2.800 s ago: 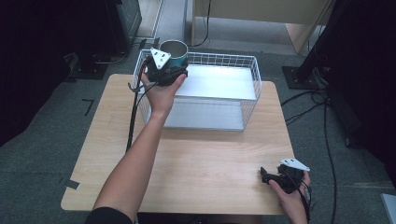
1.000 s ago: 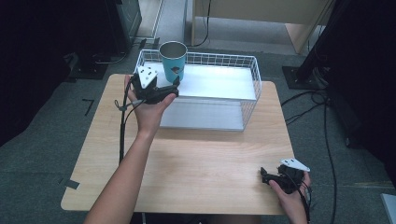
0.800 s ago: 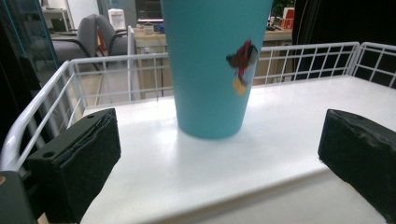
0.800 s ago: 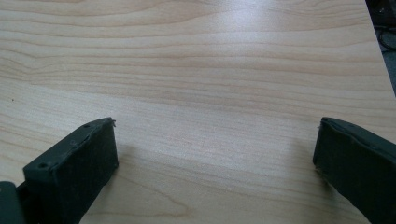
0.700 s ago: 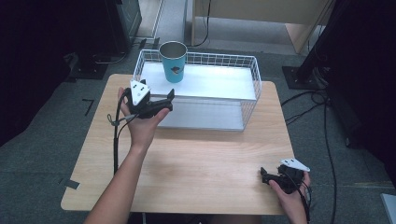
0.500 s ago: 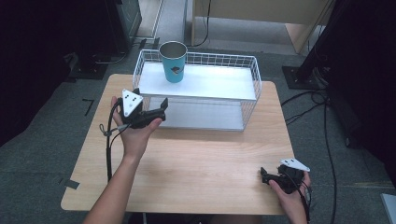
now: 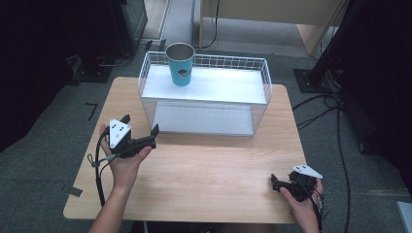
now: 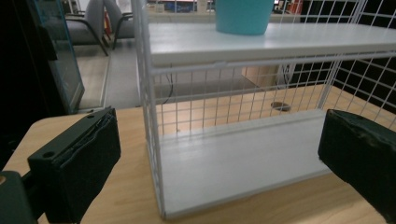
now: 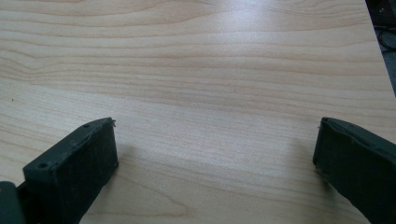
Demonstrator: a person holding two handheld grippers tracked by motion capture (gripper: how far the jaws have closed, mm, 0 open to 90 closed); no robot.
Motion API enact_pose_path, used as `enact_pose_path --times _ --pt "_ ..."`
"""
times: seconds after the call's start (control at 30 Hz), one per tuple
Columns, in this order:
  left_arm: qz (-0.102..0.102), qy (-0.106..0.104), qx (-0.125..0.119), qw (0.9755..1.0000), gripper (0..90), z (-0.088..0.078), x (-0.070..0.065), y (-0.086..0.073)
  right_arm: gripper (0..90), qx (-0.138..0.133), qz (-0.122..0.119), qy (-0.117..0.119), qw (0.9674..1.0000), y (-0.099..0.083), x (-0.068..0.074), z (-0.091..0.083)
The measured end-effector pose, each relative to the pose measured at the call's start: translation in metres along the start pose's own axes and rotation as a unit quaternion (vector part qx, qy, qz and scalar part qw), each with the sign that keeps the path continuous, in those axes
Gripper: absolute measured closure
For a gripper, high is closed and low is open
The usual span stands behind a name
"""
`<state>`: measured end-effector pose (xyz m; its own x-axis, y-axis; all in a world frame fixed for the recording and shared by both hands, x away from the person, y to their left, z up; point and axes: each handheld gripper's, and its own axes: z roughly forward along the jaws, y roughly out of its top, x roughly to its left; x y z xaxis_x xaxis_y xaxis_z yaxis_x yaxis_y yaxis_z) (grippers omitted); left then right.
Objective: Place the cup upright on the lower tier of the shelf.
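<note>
A teal cup [image 7: 180, 65] with a metal rim stands upright on the top shelf of a white wire rack [image 7: 262, 87], at its left end. My left gripper [image 7: 141, 124] hovers over the table in front of the rack's left corner, open and holding nothing. In the left gripper view its jaws [image 8: 219, 154] frame the rack's lower shelf [image 8: 243, 158], with the cup's base [image 8: 243, 16] above. My right gripper [image 7: 274, 182] rests at the table's near right corner, open over bare wood [image 9: 210, 70].
The wooden table [image 7: 204, 170] has free room in front of the rack. Cables [image 7: 335, 121] lie on the grey floor to the right. Dark equipment stands at the far left and right.
The left gripper let go of the cup on the top shelf and drew back toward the near left of the table, open. The right gripper stayed put.
</note>
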<state>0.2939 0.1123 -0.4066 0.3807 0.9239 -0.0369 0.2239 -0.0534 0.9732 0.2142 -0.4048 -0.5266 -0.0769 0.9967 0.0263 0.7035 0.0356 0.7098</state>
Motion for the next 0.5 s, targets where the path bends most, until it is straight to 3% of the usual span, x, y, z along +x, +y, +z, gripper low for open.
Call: enact_pose_path --times 0.27,0.5 --pt "-0.008 0.003 0.023 0.9997 0.0 -0.016 0.008 -0.029 0.0 0.001 -0.001 0.000 1.0000 0.000 0.000 0.000" --pt "-0.013 0.018 0.045 0.9988 0.0 -0.029 0.023 -0.052 0.0 0.001 -0.001 0.000 1.0000 0.000 0.000 0.000"
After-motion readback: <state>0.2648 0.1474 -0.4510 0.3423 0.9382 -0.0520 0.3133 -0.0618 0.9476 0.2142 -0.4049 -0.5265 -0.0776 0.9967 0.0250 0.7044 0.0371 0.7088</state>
